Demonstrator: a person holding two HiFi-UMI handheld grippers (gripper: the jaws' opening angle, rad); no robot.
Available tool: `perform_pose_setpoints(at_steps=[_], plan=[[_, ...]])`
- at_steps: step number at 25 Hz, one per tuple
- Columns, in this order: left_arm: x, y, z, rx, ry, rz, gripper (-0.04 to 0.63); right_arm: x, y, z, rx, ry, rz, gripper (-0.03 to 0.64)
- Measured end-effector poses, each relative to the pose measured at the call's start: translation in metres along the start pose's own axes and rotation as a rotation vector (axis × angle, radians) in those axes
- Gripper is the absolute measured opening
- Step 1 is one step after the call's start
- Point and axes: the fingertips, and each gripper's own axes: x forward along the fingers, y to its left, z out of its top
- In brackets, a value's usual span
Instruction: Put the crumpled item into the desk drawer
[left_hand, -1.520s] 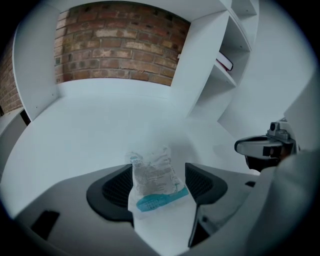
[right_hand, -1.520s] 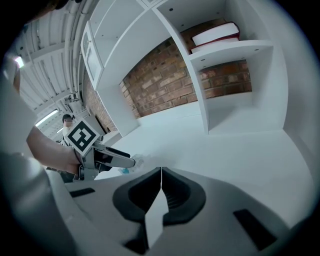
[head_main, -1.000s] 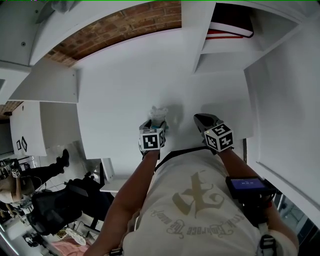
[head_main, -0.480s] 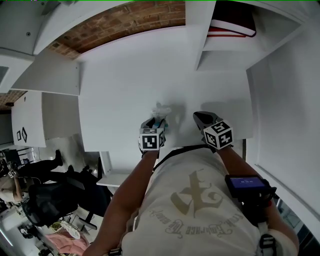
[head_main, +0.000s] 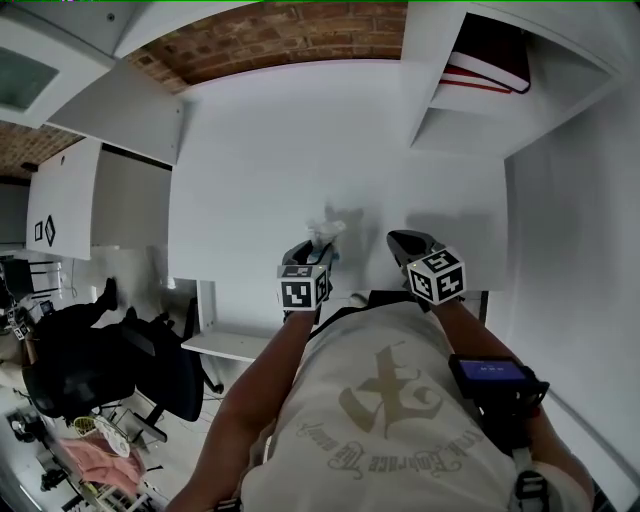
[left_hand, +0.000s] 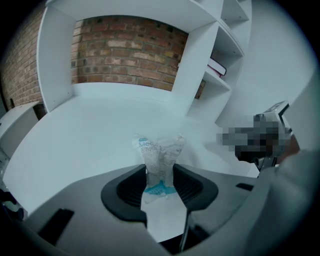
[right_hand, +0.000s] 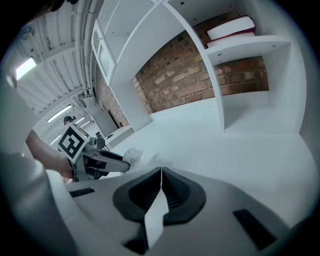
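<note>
I count two tools over the white counter (head_main: 260, 150). My left tool (left_hand: 160, 176) has just closed on the one crumpled packet (left_hand: 160, 152), which sticks out at its 12 o'clock. My right tool (right_hand: 160, 175), at 3 o'clock from it, is fully closed and empty.

1. A red brick wall (head_main: 270, 30) runs behind the bare white tabletop (head_main: 300, 140), framed by white shelving (head_main: 422, 70).
2. A white book with a red edge (head_main: 490, 72) lies flat in the upper shelf compartment at right.
3. A black office chair (head_main: 100, 360) stands on the floor at left, beyond the tabletop's edge, with a pink cloth (head_main: 85, 452) lying near it.
4. A white cabinet (head_main: 60, 215) at far left bears small black diamond marks.
5. A beige printed T-shirt (head_main: 390, 400) fills the foreground, with a dark device showing a blue screen (head_main: 488, 370) at its right side.
</note>
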Motion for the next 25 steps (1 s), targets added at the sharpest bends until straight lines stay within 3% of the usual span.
perform_pose_setpoints(at_steps=[25], plan=[[-0.106, 0.033, -0.073, -0.287, -0.157, 0.176, 0.181, 0.024, 0.103, -0.011, -0.215, 0.119, 0.249, 0.023]])
